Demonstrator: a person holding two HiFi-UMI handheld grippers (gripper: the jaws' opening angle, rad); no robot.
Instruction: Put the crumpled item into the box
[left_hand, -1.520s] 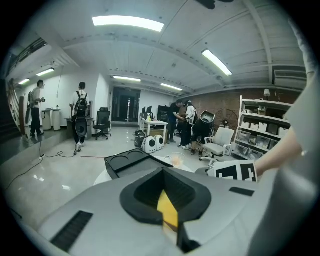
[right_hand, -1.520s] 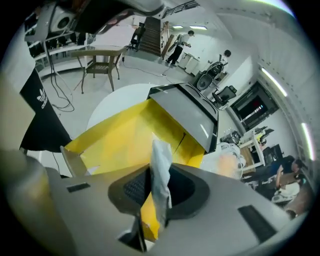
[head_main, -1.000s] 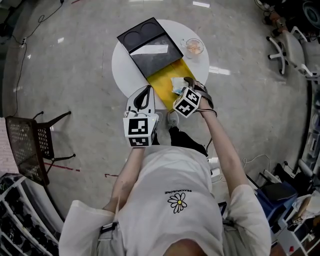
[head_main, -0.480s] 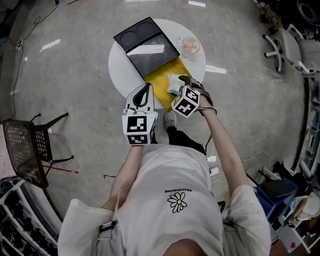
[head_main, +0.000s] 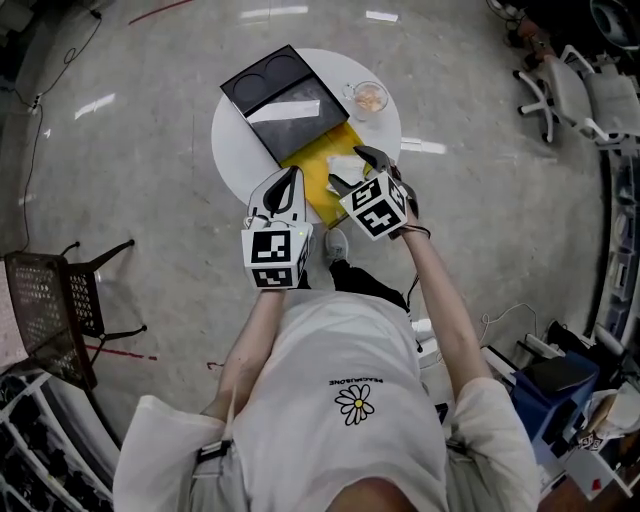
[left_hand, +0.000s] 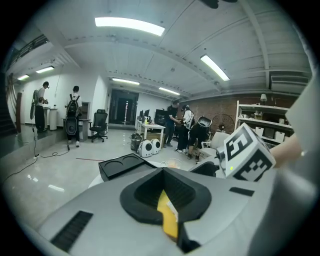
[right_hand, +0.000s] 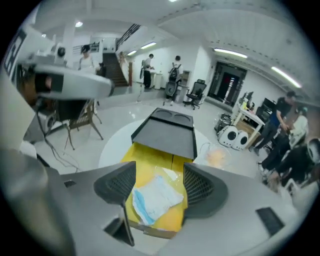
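The crumpled item is a white and blue packet lying loose on the yellow floor of the open box. The box's black lid is folded back beyond it. My right gripper hangs open just above the packet, one jaw on each side, touching nothing. From the head view the packet sits in the yellow box under my right gripper. My left gripper is at the table's near edge, left of the box, its jaws shut and empty.
The box stands on a small round white table. A clear cup with orange contents sits at the table's far right. A dark mesh chair stands on the floor to the left. Several people stand far back in the room.
My right gripper's jaws now stand wide apart and have drawn back a little toward me; the packet lies free in the yellow box. The left gripper has barely moved.
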